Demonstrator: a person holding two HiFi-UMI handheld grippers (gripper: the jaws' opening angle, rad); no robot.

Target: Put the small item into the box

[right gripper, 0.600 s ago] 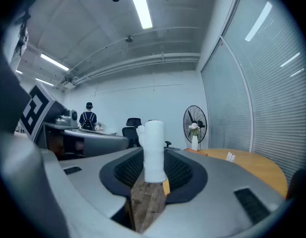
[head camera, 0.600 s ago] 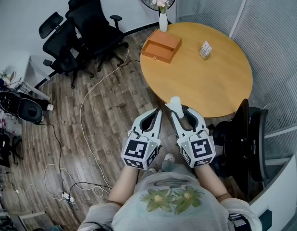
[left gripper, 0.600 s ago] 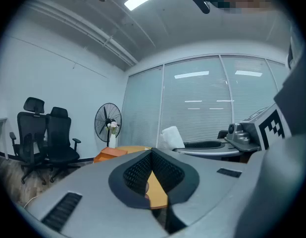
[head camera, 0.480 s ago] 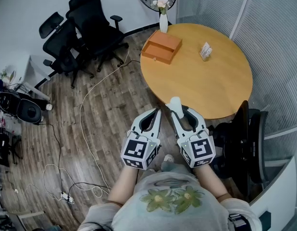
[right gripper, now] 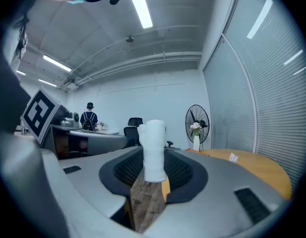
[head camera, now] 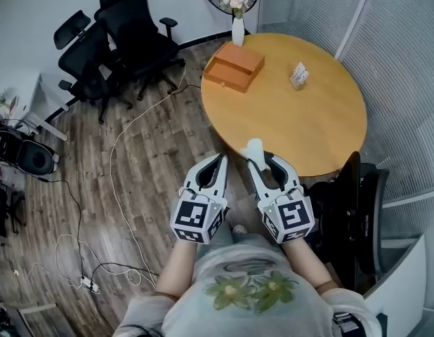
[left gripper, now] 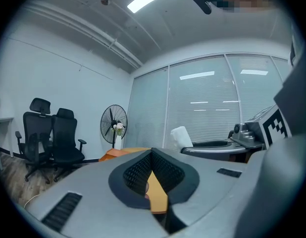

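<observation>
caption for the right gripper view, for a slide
Right gripper clamps a small white item upright, wooden table ahead at right

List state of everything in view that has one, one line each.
right claw, shut on the small item
small item, white, held upright between the pads, not yet in the box
left claw, shut, nothing in it
box, on the table, looks closed
vase, upright beside the box, flowers in it
</observation>
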